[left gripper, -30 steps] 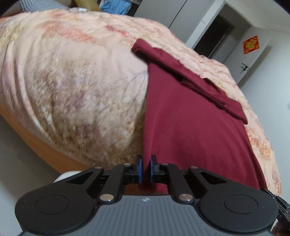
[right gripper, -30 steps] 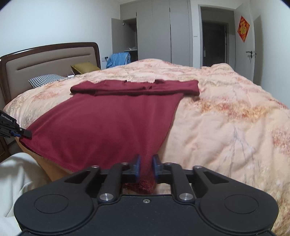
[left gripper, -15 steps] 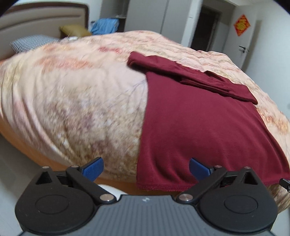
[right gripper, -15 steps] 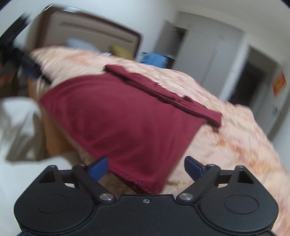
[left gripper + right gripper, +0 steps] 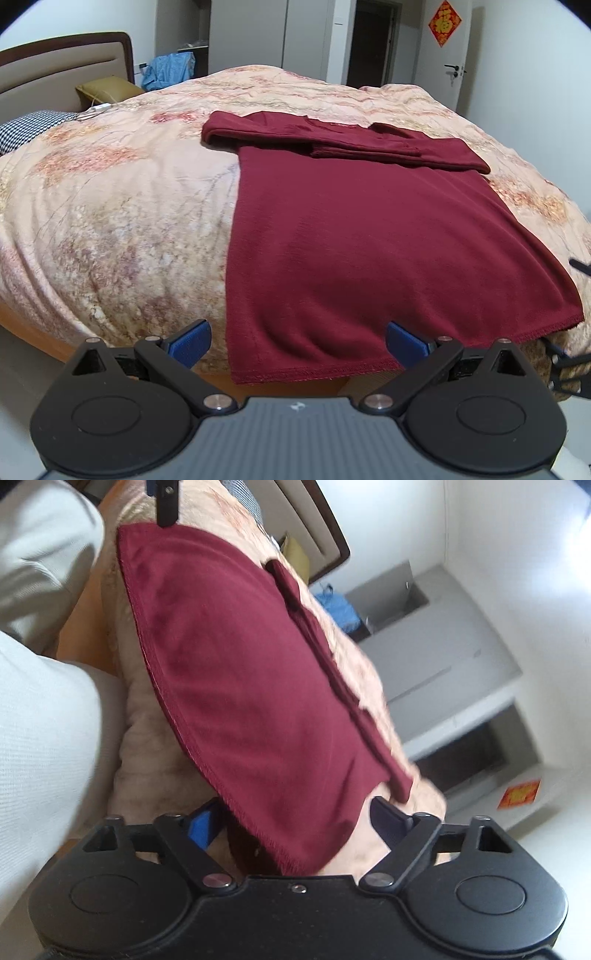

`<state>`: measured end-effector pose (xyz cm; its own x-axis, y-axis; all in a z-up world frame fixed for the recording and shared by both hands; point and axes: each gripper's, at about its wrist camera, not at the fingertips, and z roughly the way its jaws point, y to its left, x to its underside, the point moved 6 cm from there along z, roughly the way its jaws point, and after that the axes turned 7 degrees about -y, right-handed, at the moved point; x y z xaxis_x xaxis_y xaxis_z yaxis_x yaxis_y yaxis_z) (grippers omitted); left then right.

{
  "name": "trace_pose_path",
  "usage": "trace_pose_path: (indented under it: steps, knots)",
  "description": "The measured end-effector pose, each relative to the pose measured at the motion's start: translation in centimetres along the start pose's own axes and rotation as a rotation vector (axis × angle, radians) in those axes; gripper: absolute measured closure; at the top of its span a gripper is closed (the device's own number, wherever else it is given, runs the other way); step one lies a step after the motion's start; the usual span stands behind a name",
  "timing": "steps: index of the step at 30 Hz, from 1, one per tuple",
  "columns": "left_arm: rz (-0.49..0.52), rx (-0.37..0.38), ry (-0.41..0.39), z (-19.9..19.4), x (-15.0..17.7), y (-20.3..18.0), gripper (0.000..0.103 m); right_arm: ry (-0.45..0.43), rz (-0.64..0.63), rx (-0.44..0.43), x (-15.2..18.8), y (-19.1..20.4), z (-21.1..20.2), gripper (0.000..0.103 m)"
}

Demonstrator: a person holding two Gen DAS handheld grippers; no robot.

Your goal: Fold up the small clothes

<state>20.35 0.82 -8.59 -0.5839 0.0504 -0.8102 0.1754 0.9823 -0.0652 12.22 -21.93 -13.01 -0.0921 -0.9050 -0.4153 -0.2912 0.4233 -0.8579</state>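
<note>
A dark red garment (image 5: pixel 369 240) lies flat on the bed's floral quilt (image 5: pixel 110 203), sleeves folded across its far end, hem hanging over the near edge. My left gripper (image 5: pixel 298 341) is open wide, and the hem's left corner sits between its blue pads (image 5: pixel 192 341) untouched. In the tilted right wrist view the garment (image 5: pixel 258 683) runs diagonally. The right gripper (image 5: pixel 295 821) has its jaws closing around the hem's other corner, pads still apart from the cloth. One finger of the left gripper (image 5: pixel 166 502) shows at the top.
A padded headboard (image 5: pixel 55 62), a checked pillow (image 5: pixel 29 125), an olive cushion (image 5: pixel 107 90) and blue clothes (image 5: pixel 170 70) are at the bed's far left. A dark doorway (image 5: pixel 373 40) and white door (image 5: pixel 454 55) stand behind. A person's white clothing (image 5: pixel 44 720) fills the left.
Both grippers let go of the hem and opened. The left view levelled out. The right view rolled strongly sideways and dropped lower, with its jaws now narrower than half a second ago.
</note>
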Motion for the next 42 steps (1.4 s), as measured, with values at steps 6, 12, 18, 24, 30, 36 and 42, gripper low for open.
trace_pose_path:
  steps: [6, 12, 18, 24, 30, 36, 42]
  knots:
    - [0.055, 0.013, -0.009, -0.4, 0.4, -0.8, 0.0, -0.088, 0.04, -0.076, -0.9, -0.5, -0.9, 0.095]
    - [0.067, 0.027, -0.012, -0.9, 0.5, -1.5, 0.0, -0.118, 0.227, -0.073, -1.7, -3.1, -1.5, 0.096]
    - [0.135, 0.078, -0.053, -1.3, 1.0, -3.4, 0.0, -0.141, 0.391, -0.056, -3.0, -5.7, -1.1, 0.096]
    - [0.295, 0.094, -0.207, -1.4, 2.0, -7.8, 0.0, -0.171, 0.535, -0.062, -4.7, -8.3, -0.3, 0.096]
    - [0.491, 0.065, -0.285, 0.4, 2.6, -12.5, 0.0, -0.219, 0.602, -0.045, -6.2, -10.5, -0.4, 0.096]
    - [0.495, -0.035, -0.239, 3.3, 2.3, -12.6, 0.003, -0.238, 0.644, -0.026, -6.3, -11.9, -0.6, 0.096]
    - [0.458, -0.103, -0.207, 3.0, 2.3, -8.4, 0.024, -0.234, 0.656, -0.002, -5.5, -12.1, -1.0, 0.096]
